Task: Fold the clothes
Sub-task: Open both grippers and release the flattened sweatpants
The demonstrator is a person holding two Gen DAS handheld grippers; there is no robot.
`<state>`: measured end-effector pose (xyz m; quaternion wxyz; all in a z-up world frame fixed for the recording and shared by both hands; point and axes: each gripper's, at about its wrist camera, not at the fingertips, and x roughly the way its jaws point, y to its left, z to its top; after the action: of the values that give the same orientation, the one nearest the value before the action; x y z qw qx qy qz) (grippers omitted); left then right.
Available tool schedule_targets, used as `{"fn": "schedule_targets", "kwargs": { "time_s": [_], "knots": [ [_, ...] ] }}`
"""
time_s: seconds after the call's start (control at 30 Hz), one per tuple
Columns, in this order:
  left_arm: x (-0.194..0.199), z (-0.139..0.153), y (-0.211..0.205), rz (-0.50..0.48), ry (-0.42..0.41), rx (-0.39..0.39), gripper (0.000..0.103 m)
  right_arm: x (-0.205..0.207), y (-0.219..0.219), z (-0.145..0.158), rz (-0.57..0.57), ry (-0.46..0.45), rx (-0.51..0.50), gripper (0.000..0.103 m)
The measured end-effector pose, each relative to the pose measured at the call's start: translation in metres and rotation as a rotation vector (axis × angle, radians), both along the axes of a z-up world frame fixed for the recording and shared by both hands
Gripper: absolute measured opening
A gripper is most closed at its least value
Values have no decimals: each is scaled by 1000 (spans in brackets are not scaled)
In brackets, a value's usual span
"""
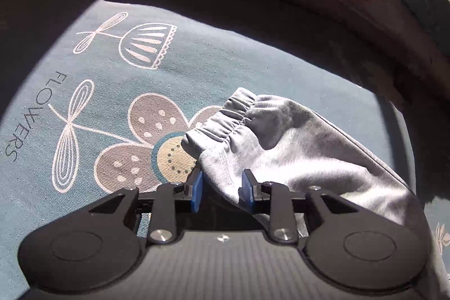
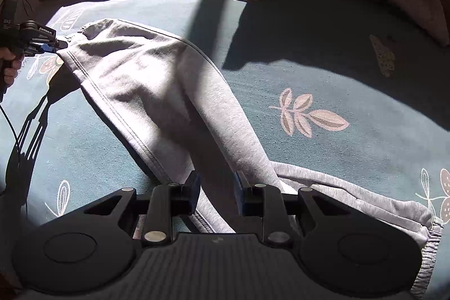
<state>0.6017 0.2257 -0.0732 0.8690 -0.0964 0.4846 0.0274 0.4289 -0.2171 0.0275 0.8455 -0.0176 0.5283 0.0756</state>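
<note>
A teal bedsheet [image 2: 323, 69] printed with pale flowers carries the light grey cotton sweatpants [image 2: 168, 92], lying diagonally across it. The right gripper [image 2: 216, 193] pinches a trouser leg; the left gripper [image 1: 222, 187] stands spread around fabric below the elastic waistband [image 1: 225, 117].
</note>
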Motion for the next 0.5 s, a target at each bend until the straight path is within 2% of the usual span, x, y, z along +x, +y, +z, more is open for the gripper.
{"fn": "schedule_targets", "kwargs": {
  "time_s": [0.2,0.27,0.5],
  "knots": [
    [-29,5,-21,-136,42,88,46,-23,-25,20,-40,-32,-72,29],
    [-37,9,-28,-159,51,90,49,-29,-33,25,-53,-44,-90,29],
    [-67,35,-87,-293,2,144,58,-38,-71,30,-96,-83,-92,29]
  ]
}}
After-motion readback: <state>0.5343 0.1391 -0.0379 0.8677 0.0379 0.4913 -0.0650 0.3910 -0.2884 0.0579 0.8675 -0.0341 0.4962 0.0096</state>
